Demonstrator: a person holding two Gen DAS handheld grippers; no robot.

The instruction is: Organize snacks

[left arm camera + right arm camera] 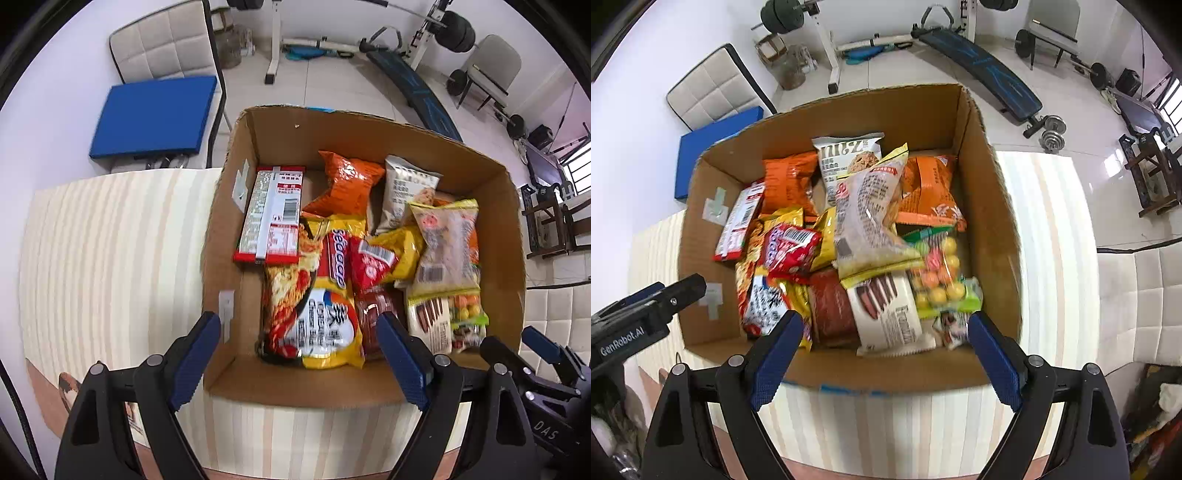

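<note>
Left tongs [301, 354] apart, empty, above box [240, 384] of snacks [310, 295] on table [110, 258]. Right tongs [886, 354] likewise apart, empty.

Left gripper [301, 354] above near edge of cardboard box [369, 133], jaws wide apart, nothing between pads. Box stands on striped table [110, 240], full of snacks: yellow noodle pack [314, 295], red-white packet [273, 214], orange bag [345, 184]. Right gripper [517, 347] partly visible at right.
</note>
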